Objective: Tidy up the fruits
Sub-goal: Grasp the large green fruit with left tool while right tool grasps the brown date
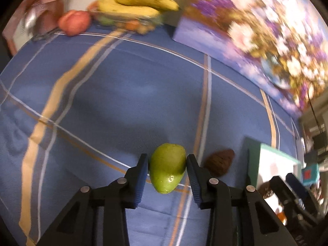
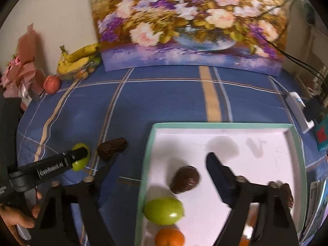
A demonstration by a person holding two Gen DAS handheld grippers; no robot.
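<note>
My left gripper (image 1: 167, 161) is shut on a green fruit (image 1: 167, 172), with a blue pad pressed on each side. The fruit sits low over the blue checked cloth (image 1: 123, 102). The right wrist view shows the same green fruit (image 2: 81, 160) in that gripper at the left. A brown fruit (image 1: 219, 162) lies on the cloth just right of it. My right gripper (image 2: 162, 164) is open over the left edge of the white tray (image 2: 225, 125). Inside the tray lie a brown fruit (image 2: 185, 179), another green fruit (image 2: 163, 211) and an orange (image 2: 169, 237).
At the far left, bananas (image 2: 78, 59) lie on a bowl of small fruit, with a red fruit (image 2: 52, 84) and a pink wrapped bundle (image 2: 22, 65) beside them. A flower painting (image 2: 184, 24) leans on the back wall. A white power strip (image 2: 301, 108) lies at the right.
</note>
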